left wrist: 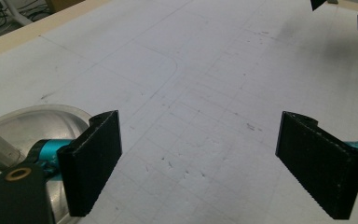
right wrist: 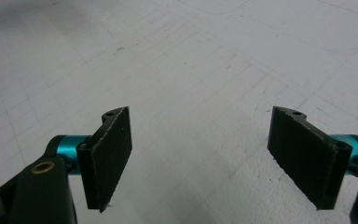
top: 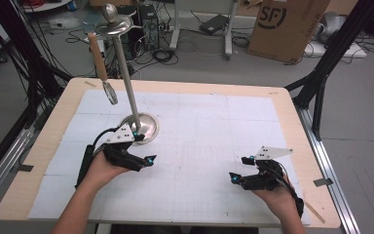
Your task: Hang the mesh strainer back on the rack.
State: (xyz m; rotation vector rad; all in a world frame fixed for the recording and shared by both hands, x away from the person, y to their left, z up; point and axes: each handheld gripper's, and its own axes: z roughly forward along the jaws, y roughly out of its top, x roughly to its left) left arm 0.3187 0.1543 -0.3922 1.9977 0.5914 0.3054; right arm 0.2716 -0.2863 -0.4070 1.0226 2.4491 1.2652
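Polished steel hanging stand [top: 137,127] sits at bench [top: 63,105] rear-left w/ wooden-handled strainer [top: 102,66] hung off its top disc, clear of the white mat; left tool [top: 143,148], jaws apart & empty, rests just beside its base, right tool [top: 237,169] likewise apart, well away.

Black grippers [top: 143,157], teal joints, ribbed black jaws, grey three-cornered plates.
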